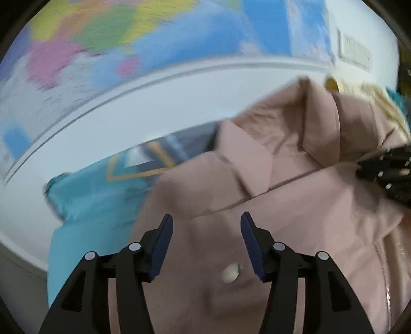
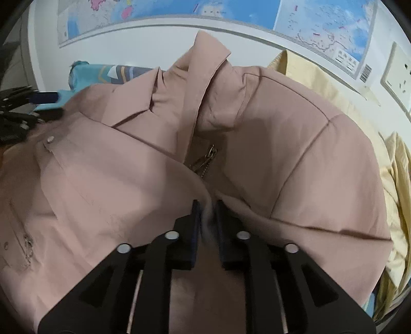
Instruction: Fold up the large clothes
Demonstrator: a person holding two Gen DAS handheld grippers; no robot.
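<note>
1. The pink jacket (image 2: 269,144) lies spread and rumpled across the work surface, collar toward the wall with the maps (image 2: 179,12). A teal cloth (image 1: 90,200) lies under its left side and a pale yellow garment (image 2: 359,108) beside its right side.
2. The left tool (image 1: 206,246) hangs over the jacket front with its jaws spread and nothing between them; a pale snap button (image 1: 231,273) shows on the cloth below the gap.
3. The right tool (image 2: 207,223) has its jaws narrowed around a raised ridge of pink cloth near the zip opening. Blur hides the pads, so I cannot tell whether they truly pinch it.
4. Handling, as I judge it: the cloth looks soft, thin and limp, and light for its size. It will sag and drag rather than hold a shape, and smooth fabric may slip from a shallow bite.
5. Best holds are likely the doubled, stitched parts: the collar (image 2: 205,56), the shoulder seams and the front edge by the zip pull (image 2: 205,159). Two well-separated holds should keep a fold straight.
6. Metal fittings could snag or skew a pinch.
</note>
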